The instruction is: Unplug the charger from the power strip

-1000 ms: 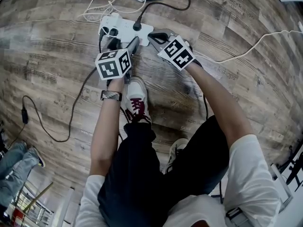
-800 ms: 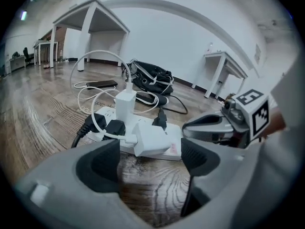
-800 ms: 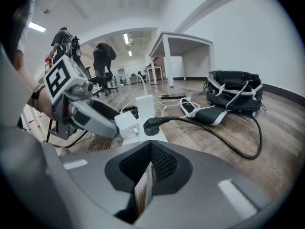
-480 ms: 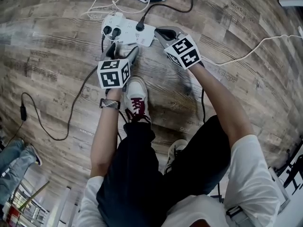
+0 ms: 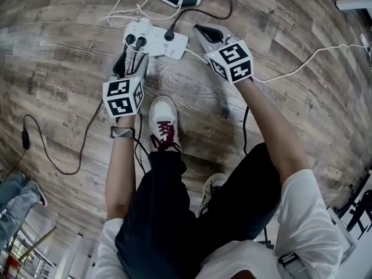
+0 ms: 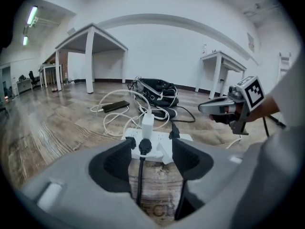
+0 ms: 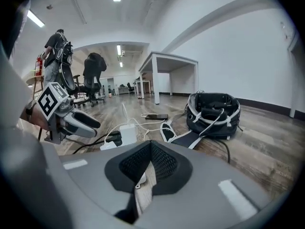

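While the white charger [image 6: 147, 122] sits plugged into the power strip [image 5: 174, 44] on the floor [image 5: 64, 68], the left gripper [image 5: 131, 58] hangs right by it, jaws apart though they've just been closing. A black cord [image 6: 139, 175] shows in the gap, untouched. And the right gripper [image 5: 199, 29] is pinched together, empty.

We see the power strip [image 5: 156, 38] on the floor [image 5: 58, 68], left tool [image 5: 131, 60] just beside it, right tool [image 5: 203, 32] near.

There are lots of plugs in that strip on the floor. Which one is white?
The tall charger block standing upright on the power strip is white. The other plugs are low, black ones with black cords.
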